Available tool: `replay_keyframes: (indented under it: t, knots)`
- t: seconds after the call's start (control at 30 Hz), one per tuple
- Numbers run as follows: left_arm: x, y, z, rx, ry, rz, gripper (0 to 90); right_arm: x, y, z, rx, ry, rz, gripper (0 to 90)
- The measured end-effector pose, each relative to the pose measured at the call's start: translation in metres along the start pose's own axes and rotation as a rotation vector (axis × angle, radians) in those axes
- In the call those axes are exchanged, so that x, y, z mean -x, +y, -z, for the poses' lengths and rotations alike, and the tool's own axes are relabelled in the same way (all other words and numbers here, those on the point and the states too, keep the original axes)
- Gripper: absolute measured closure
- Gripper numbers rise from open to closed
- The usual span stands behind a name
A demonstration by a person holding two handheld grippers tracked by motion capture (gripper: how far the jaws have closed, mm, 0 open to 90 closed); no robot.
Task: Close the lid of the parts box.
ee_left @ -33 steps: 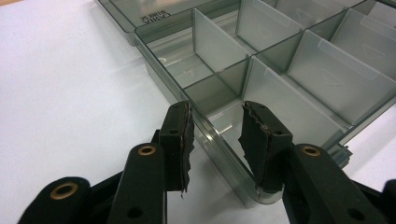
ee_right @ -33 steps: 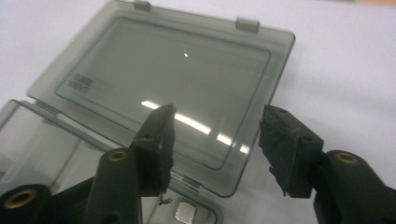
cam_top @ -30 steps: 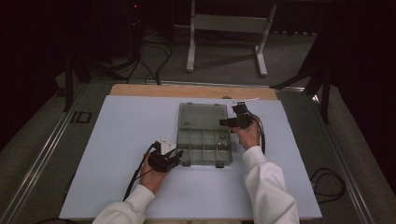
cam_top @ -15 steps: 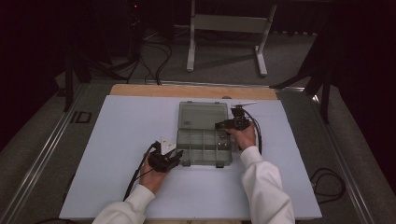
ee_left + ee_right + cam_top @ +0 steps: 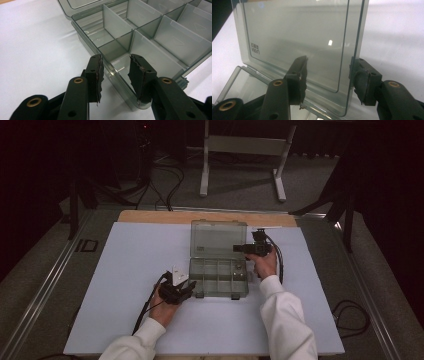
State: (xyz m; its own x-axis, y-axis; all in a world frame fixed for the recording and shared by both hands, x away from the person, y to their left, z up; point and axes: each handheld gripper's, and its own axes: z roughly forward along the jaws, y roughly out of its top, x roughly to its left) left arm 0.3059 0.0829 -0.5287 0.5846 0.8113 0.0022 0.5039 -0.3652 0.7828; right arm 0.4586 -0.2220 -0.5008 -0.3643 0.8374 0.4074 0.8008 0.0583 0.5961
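A clear grey compartment box (image 5: 218,277) lies on the white table with its lid (image 5: 218,237) swung back behind it. My left gripper (image 5: 189,287) sits at the box's near left corner. In the left gripper view the corner wall of the box (image 5: 112,25) runs between the jaws of the left gripper (image 5: 115,75), and the pads stand apart from it. My right gripper (image 5: 238,249) reaches in at the lid's right edge. In the right gripper view its jaws (image 5: 328,75) have just been closing, with the side edge of the lid (image 5: 297,37) between them and not clamped.
A white sheet (image 5: 125,270) covers the table, with a wooden strip (image 5: 150,216) along the far edge. Beyond it stand a metal frame (image 5: 240,150) and loose cables (image 5: 165,175) on the floor. Another cable (image 5: 350,315) lies off the table's right side.
My right gripper has shifted left, up to the lid's right edge. The left hand and the box have stayed put.
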Motion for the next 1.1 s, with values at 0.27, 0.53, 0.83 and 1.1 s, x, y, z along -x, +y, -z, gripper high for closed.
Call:
replay_keyframes:
  t: [0.27, 0.53, 0.83, 1.1]
  knots:
    - [0.0, 0.0, 0.0, 0.0, -0.001, 0.001, 63.0, -0.008, 0.006, 0.014, 0.048, -0.009, 0.088, 48.7]
    - [0.0, 0.0, 0.0, 0.001, -0.002, 0.002, 63.2, -0.02, 0.014, 0.032, 0.091, -0.032, 0.183, 48.7]
    - [0.0, 0.0, 0.0, 0.001, -0.002, 0.004, 63.2, -0.031, 0.015, 0.047, 0.096, -0.027, 0.256, 50.1]
    - [0.0, 0.0, -0.001, 0.001, -0.004, 0.012, 63.3, -0.039, 0.009, 0.056, 0.075, -0.032, 0.325, 49.3]
